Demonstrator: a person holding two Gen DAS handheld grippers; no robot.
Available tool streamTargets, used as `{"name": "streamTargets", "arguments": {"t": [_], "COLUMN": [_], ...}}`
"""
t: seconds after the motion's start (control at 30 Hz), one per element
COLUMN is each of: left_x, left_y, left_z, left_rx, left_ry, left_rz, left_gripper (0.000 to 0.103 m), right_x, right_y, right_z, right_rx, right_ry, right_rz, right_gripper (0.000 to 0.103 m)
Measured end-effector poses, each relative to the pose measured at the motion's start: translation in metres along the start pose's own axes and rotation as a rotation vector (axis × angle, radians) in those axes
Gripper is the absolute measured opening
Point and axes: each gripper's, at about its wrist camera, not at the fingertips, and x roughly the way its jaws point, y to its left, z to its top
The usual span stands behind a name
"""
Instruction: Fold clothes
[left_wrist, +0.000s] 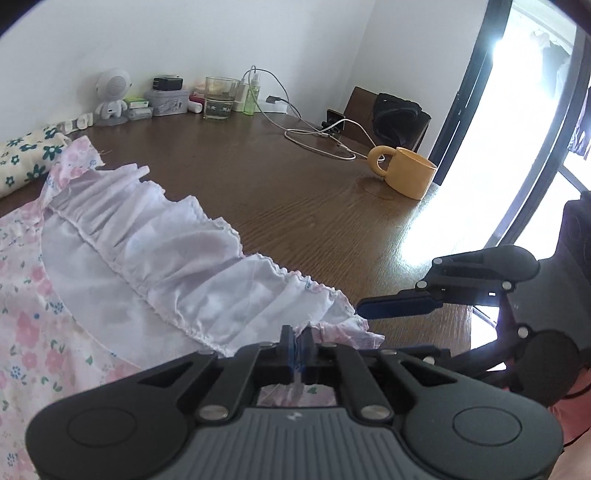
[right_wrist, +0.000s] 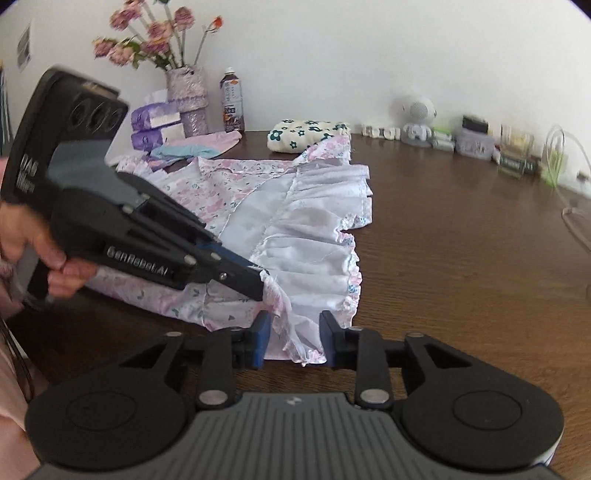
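A pink floral garment with a white ruffled lining lies spread on the brown table. My left gripper sits at the near hem, shut on a pinch of the ruffle. In the right wrist view a hand holds the left gripper, its tip biting the same hem of the garment. Just in front, my right gripper stands open, the hem's frilled edge hanging loose between its blue pads. The left wrist view shows the right gripper's blue finger beside the hem's corner.
A yellow mug, white cables and a glass sit on the far side. A floral pouch, folded clothes, tissue packs, a bottle and a flower vase line the back. The table's edge runs near the window.
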Motion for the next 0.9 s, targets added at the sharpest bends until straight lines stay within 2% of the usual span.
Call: {"name": "streamTargets", "arguments": {"t": [0.13,0.27,0.33,0.4,0.43,0.5,0.7,0.8,0.9], "left_x": [-0.004,-0.005,-0.004,-0.003,-0.003,-0.003,-0.016,-0.028,-0.042], "left_y": [-0.002,0.000,0.001,0.001,0.001,-0.002,-0.012,-0.017,-0.026], "left_z": [0.001,0.003,0.002,0.001,0.000,-0.003,-0.013,-0.016,-0.017], "left_rx": [-0.015,-0.042,-0.053,-0.050,-0.044,-0.016,0.078,0.098,0.131], "left_ry": [-0.004,-0.007,-0.002,0.002,0.004,0.004,-0.041,-0.092,-0.162], "left_rz": [-0.021,-0.027,-0.027,-0.021,-0.016,0.015,0.115,0.143,0.128], "left_gripper": [0.002,0.002,0.002,0.003,0.003,0.010,0.016,0.017,0.016], "right_x": [0.006,0.015,0.016,0.016,0.015,0.014,0.021,0.025,0.032], "right_y": [0.023,0.039,0.049,0.052,0.051,0.032,-0.048,-0.072,-0.085], "right_z": [0.002,0.002,0.000,0.000,0.002,0.008,0.009,-0.004,-0.014], "right_rx": [-0.173,-0.311,-0.383,-0.396,-0.378,-0.223,0.359,0.567,0.725], "right_ry": [0.001,0.008,0.000,-0.002,0.000,0.013,0.052,0.063,0.065], "right_rz": [-0.083,-0.134,-0.159,-0.152,-0.134,-0.031,0.246,0.368,0.451], "right_gripper": [0.035,0.028,0.022,0.004,0.004,0.003,0.003,0.003,0.003]}}
